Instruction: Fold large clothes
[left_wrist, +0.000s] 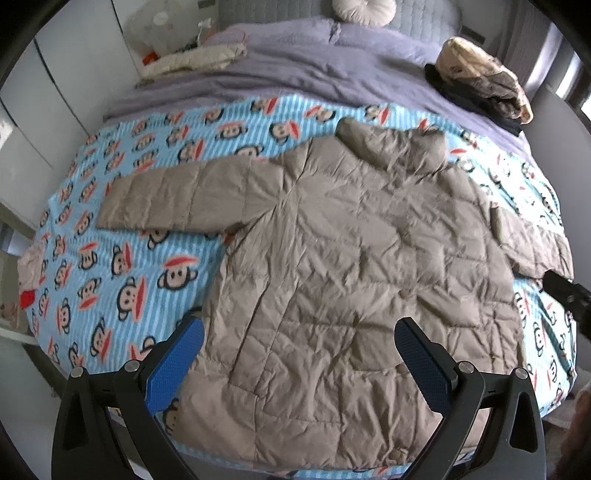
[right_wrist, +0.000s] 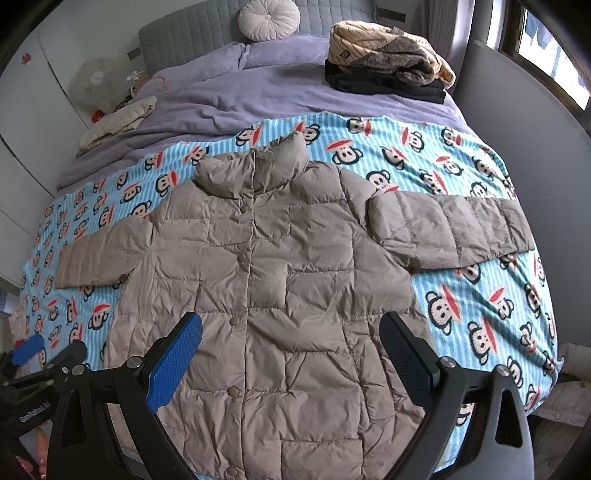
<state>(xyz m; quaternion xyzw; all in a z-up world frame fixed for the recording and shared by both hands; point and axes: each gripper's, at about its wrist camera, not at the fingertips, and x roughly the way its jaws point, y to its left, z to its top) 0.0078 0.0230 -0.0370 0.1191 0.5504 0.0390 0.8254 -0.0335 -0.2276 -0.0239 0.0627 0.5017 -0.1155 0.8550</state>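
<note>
A beige quilted puffer jacket (left_wrist: 332, 258) lies flat, front up, snaps closed, on a blue monkey-print blanket (left_wrist: 129, 266). Both sleeves are spread out sideways, collar toward the headboard. It also shows in the right wrist view (right_wrist: 280, 280), on the same blanket (right_wrist: 480, 295). My left gripper (left_wrist: 299, 332) is open and empty, hovering above the jacket's lower left part. My right gripper (right_wrist: 291, 328) is open and empty, above the jacket's lower middle. The left gripper also appears at the lower left of the right wrist view (right_wrist: 29, 350).
A stack of folded clothes (right_wrist: 388, 62) sits at the bed's far right on a purple duvet (right_wrist: 240, 96). A cream garment (right_wrist: 118, 122) lies at the far left. A round cushion (right_wrist: 267, 18) leans on the headboard. White cupboards stand left, a grey wall right.
</note>
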